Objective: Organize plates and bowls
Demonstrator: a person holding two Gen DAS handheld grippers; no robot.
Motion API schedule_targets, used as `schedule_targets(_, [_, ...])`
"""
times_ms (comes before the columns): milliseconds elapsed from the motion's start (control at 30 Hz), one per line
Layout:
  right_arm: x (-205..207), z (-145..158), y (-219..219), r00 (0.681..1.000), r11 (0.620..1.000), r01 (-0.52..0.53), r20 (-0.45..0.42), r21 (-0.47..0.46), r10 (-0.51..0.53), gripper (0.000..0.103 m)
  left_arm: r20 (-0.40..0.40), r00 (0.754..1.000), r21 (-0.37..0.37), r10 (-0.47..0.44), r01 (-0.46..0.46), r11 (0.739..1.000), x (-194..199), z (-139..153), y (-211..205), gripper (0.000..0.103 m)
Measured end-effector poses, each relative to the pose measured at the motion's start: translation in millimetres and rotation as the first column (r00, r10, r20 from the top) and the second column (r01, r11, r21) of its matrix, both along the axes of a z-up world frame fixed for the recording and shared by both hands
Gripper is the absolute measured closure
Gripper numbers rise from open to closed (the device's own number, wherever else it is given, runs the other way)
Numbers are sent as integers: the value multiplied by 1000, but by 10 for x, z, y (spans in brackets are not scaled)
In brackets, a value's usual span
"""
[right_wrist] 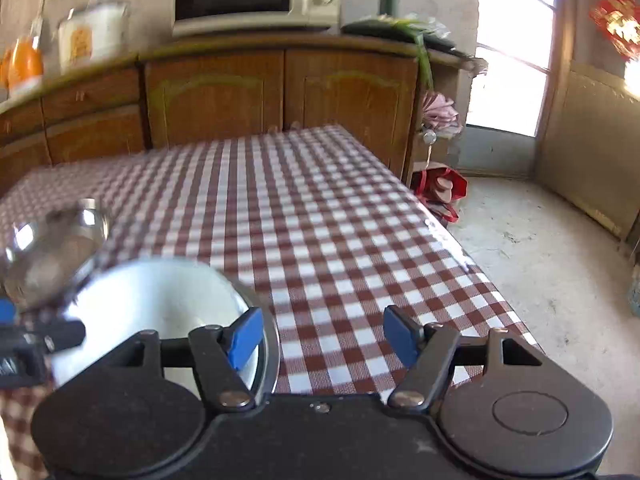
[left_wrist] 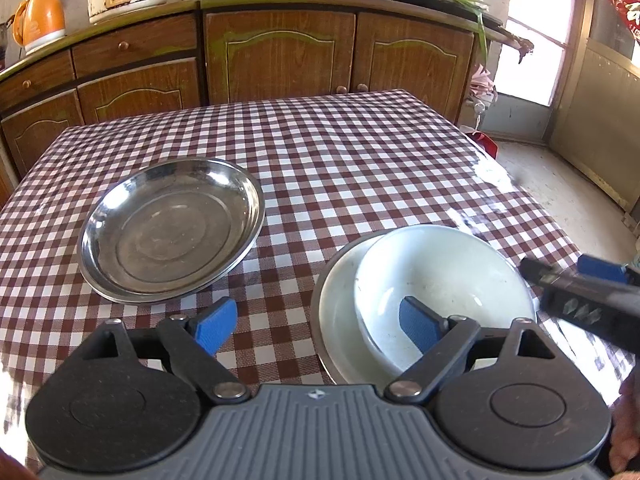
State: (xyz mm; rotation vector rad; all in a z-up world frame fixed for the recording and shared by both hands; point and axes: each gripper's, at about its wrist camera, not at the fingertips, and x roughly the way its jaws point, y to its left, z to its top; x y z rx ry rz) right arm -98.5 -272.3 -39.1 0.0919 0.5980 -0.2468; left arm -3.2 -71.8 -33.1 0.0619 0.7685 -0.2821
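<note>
Judging by how the crockery is lying, the sorting looks well advanced: like seems to be sitting with like, and the step in hand appears to be either a last tidy or a pause between moves. Going left to right in the left wrist view, the steel plate (left_wrist: 170, 230) is sitting at centre left on the checked tablecloth (left_wrist: 340, 152), its doubled rim suggesting a second plate beneath it, though that cannot be told for sure. The left gripper (left_wrist: 316, 326) is hovering at bottom centre with its blue pads (left_wrist: 214, 326) spread wide and nothing between them but cloth; its right pad is overlapping the white bowl (left_wrist: 444, 280) in the picture, and whether it is touching cannot be told. That bowl is resting tilted inside a wider white bowl (left_wrist: 336, 320) at lower right, well apart from the steel plate. At the right edge the right gripper (left_wrist: 576, 280) is reaching in, blurred, just beside the bowl's far rim. In the right wrist view the bowls are lying at lower left and this gripper's jaws are likewise standing wide apart and empty, over bare cloth. If the upper bowl is meant to nest flat, the next move would be calling for one gripper to close on its rim and settle it level while the other is steadying the lower bowl. Both tools are pointing downward at a slant toward the table.
</note>
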Motion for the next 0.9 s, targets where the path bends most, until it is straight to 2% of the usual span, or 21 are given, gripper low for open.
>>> schedule_targets(133, [-47, 153, -143, 994, 986, -81, 79, 143, 70, 19, -5, 1000, -6, 5, -5, 1000, 17, -6, -1, 11])
schedule_targets(267, [-41, 144, -144, 987, 962, -162, 55, 221, 154, 17, -4, 1000, 6, 0, 0, 1000, 16, -18, -17, 10])
schedule_targets(500, [96, -68, -196, 982, 916, -160, -35, 368, 185, 17, -11, 1000, 33, 5, -5, 999, 93, -81, -14, 10])
schedule_targets(900, [302, -366, -332, 973, 878, -90, -145, 471, 177, 17, -51, 997, 69, -62, 65, 996, 296, -302, -112, 13])
